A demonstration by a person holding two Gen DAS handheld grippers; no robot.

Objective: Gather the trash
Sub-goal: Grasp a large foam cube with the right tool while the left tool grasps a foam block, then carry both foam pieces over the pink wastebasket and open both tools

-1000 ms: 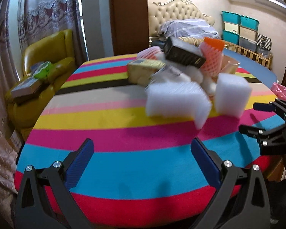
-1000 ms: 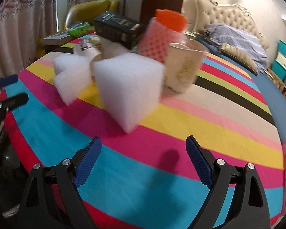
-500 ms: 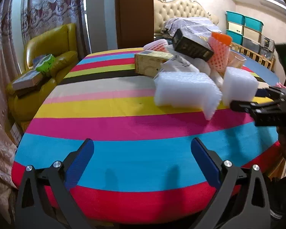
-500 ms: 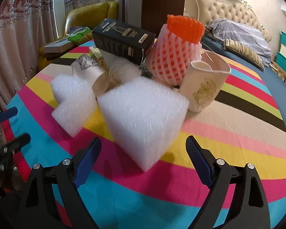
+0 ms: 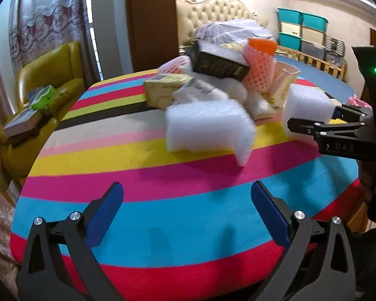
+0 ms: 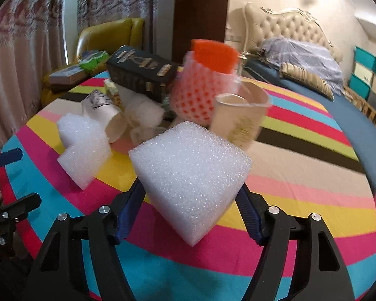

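Trash sits heaped on the striped table (image 5: 143,228): a black box (image 6: 140,74) on top, a pink net sleeve (image 6: 200,92) right of it, a paper cup (image 6: 240,118) nearer and further right, a yellow carton (image 5: 164,92) at the heap's left.

Two white foam pieces lie nearest. The foam cube (image 6: 190,173) stands tipped on a corner between the blue pads of the right gripper (image 6: 189,213), whose jaws are closing on it; both pads sit against its lower flanks (how hard they press I cannot tell). The L-shaped foam (image 6: 84,150) lies to the cube's left, apart from it.

The left gripper (image 5: 188,215) hovers over the table's near edge, jaws spread wide, nothing between them.
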